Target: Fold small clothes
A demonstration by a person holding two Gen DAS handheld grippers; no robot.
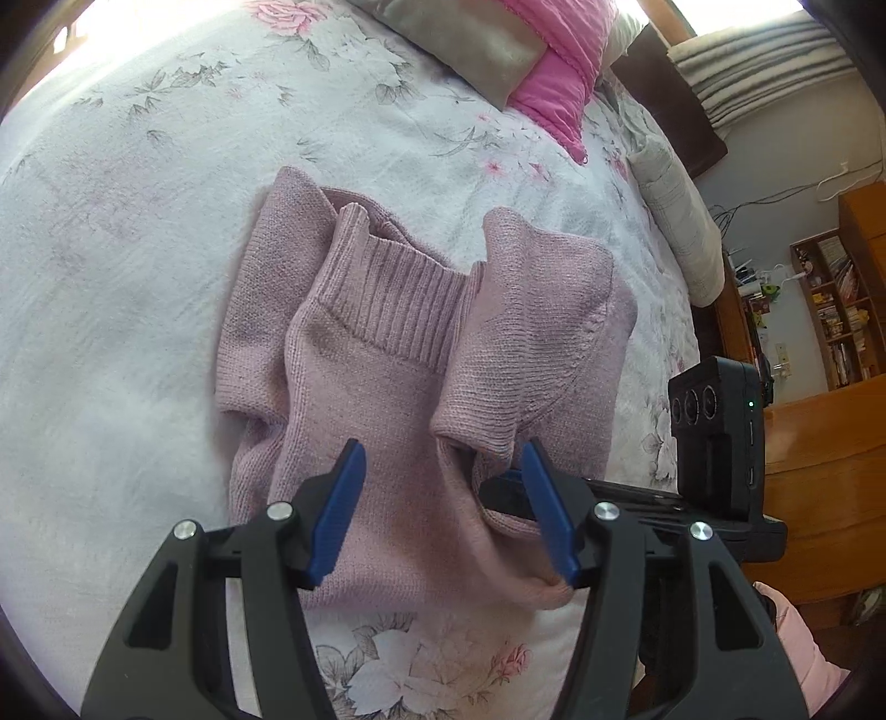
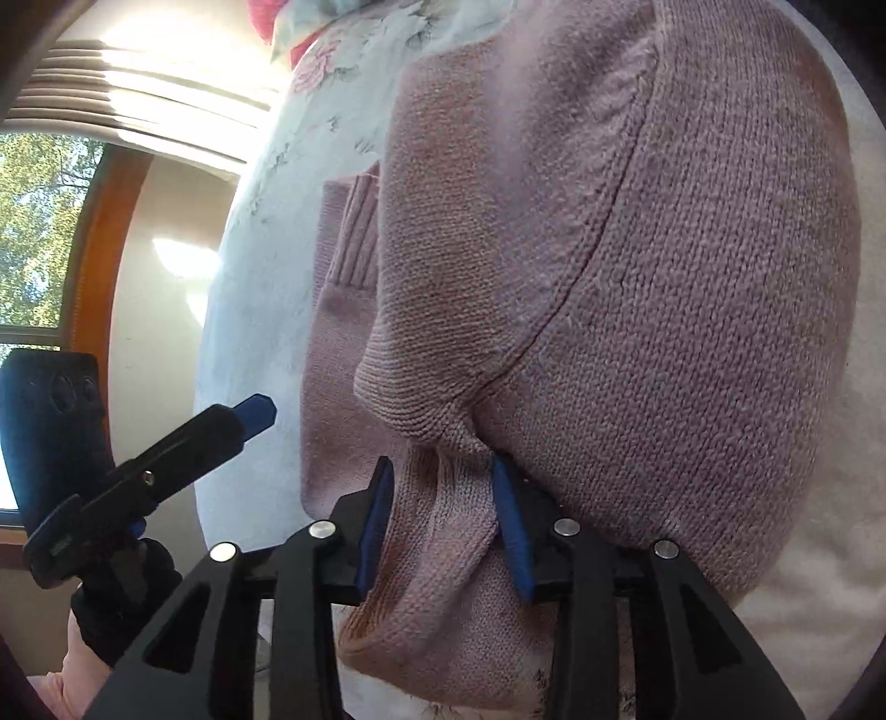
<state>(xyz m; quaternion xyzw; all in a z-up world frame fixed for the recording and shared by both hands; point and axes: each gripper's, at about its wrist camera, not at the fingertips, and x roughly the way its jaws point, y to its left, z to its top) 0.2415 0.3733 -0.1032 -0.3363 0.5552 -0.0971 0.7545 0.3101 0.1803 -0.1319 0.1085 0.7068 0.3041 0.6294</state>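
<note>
- Surface: a bed covered by a white bedspread (image 1: 138,266) printed with pink roses and grey leaves; it fills most of the left wrist view.
- Task item: a dusty-pink knitted sweater (image 1: 382,387), lying on the middle of the bedspread, ribbed collar (image 1: 398,299) facing up, both sleeves folded in over the body.
- Left gripper (image 1: 443,498): blue-padded fingers spread wide, hovering over the near hem of the sweater, nothing between them.
- Right gripper (image 2: 443,526): blue fingers pinching a gathered fold of the sweater's knit at its right side; the cloth bunches between the pads and drapes over the right finger.
- Head of the bed: a grey-green pillow (image 1: 470,44) and a bright pink quilted cover (image 1: 559,83), lying against each other.
- Far bed edge: a pale folded blanket (image 1: 681,221), beside a dark brown cloth (image 1: 675,111).
- Room, right side of left wrist view: a wooden bookshelf (image 1: 836,310) crowded with books and small objects, a grey wall with loose cables, and orange-brown wooden furniture (image 1: 819,471).
- Room, right wrist view: a wood-framed window (image 2: 50,232) with green trees outside, pleated blind (image 2: 111,105) raised above it, sunlight on the wall.
- Person: a hand in a black glove (image 2: 122,603) grips the left gripper's handle; a pale pink sleeve (image 1: 797,653) shows at the lower right.
</note>
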